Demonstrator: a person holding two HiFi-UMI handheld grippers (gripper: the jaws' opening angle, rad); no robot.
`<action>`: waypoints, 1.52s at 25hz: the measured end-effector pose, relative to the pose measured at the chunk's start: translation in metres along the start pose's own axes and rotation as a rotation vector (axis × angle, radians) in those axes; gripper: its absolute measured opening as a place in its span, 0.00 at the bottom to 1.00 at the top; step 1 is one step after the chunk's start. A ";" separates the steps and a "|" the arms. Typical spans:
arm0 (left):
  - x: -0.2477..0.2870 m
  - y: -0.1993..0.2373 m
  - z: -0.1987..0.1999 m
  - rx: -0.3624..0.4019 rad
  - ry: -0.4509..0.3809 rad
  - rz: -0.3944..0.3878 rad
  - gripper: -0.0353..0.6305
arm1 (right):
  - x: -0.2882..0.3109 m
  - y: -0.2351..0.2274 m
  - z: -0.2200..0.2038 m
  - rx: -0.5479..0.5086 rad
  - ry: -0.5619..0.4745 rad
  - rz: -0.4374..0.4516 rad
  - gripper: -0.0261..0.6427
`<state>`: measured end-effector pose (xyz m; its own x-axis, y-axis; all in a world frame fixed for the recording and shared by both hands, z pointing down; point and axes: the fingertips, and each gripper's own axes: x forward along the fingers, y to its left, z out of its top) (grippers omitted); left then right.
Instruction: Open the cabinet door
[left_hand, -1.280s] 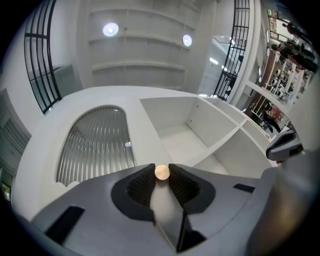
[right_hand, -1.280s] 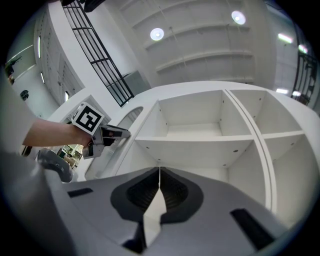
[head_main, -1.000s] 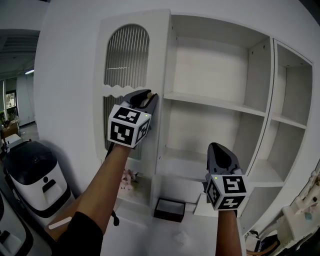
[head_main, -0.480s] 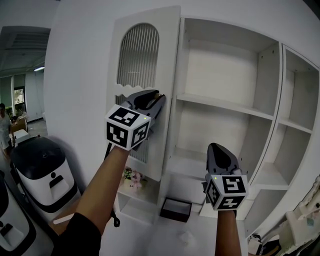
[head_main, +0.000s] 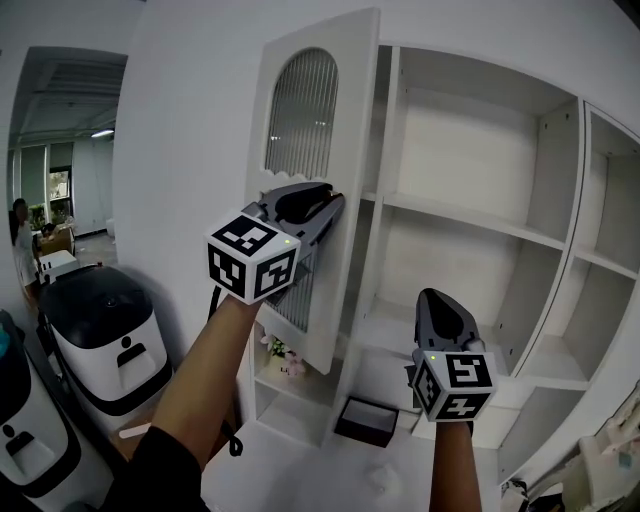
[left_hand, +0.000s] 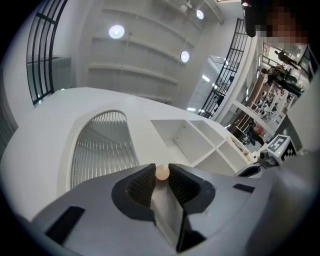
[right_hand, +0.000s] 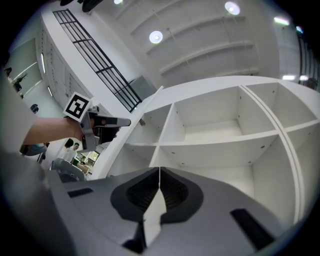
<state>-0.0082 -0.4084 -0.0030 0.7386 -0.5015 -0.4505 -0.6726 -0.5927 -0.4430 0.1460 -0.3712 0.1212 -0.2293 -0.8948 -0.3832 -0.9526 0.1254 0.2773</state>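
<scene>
Left claw: the left gripper (head_main: 320, 206), centre-left of the head view, has its jaws partly closed, with the pads pinching the door's small round knob (left_hand: 162, 172).
Why held so: the knob looks like the only handle, so a pinch on it lets the arm draw the door's free edge outward.
Cabinet door (head_main: 345, 120): it sits upper centre, a white panel with an arched ribbed pane (head_main: 300, 110). Its right edge stands out from the cabinet (head_main: 470, 140), so it appears partway open.
Right claw: the right gripper (head_main: 436, 300), lower centre-right, has its jaws pressed together on nothing. It hangs clear of the shelves, seemingly idle.
Open shelves: bare white compartments on the right half, with nothing on them.
Space under the door: a small bunch of pale flowers (head_main: 285, 357) stands there.
Bottom centre: a dark shallow box (head_main: 365, 420) sits there. Its contents are too small to make out.
</scene>
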 end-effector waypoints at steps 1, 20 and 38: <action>-0.004 0.000 0.002 0.004 0.001 -0.002 0.18 | 0.001 0.004 0.001 0.002 -0.004 0.007 0.07; -0.086 0.023 0.036 -0.054 -0.083 -0.177 0.17 | 0.033 0.088 0.017 0.033 -0.044 0.158 0.07; -0.193 0.106 0.057 -0.040 -0.078 -0.101 0.18 | 0.083 0.216 0.026 0.094 -0.080 0.331 0.07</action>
<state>-0.2249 -0.3384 -0.0071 0.7959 -0.3884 -0.4645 -0.5914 -0.6630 -0.4589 -0.0837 -0.4066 0.1261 -0.5399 -0.7632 -0.3550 -0.8375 0.4449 0.3172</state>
